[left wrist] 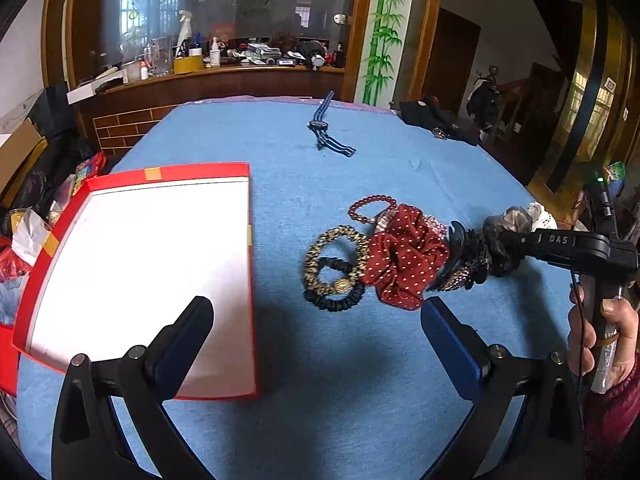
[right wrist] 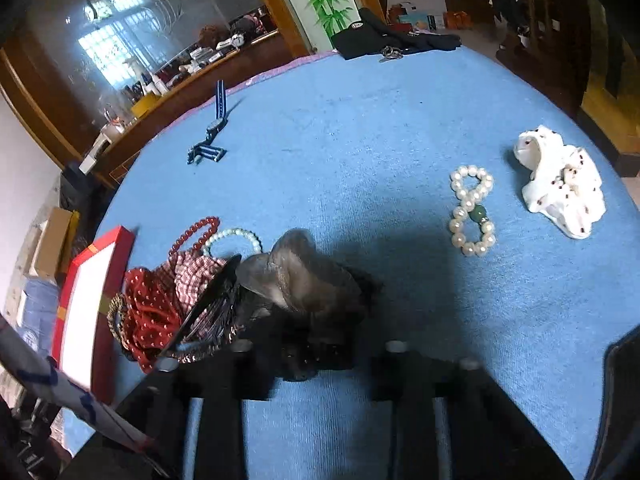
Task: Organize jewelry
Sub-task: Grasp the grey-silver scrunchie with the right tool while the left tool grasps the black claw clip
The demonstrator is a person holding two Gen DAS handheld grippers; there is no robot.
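On the blue tablecloth lies a heap of hair ties and bracelets. It holds a red dotted scrunchie (left wrist: pixel 404 260), a leopard-print tie (left wrist: pixel 334 260), a black tie (left wrist: pixel 336 300), a red bead bracelet (left wrist: pixel 370 208) and a black claw clip (left wrist: pixel 456 252). At the heap's right end, my right gripper (left wrist: pixel 502 240) is shut on a grey sheer scrunchie (right wrist: pixel 304 276), which hides its fingertips in the right wrist view. My left gripper (left wrist: pixel 320 320) stands open above the cloth, between the heap and a red box (left wrist: pixel 176 171) with a white inside. A pearl bracelet (right wrist: pixel 472 212) and a white scrunchie (right wrist: pixel 560 184) lie apart.
A watch (left wrist: pixel 320 125) with a blue striped strap lies near the far edge. Dark clothing (left wrist: pixel 432 116) with keys sits at the far right corner. A cluttered wooden counter stands behind the table. Boxes and bags crowd the floor at the left.
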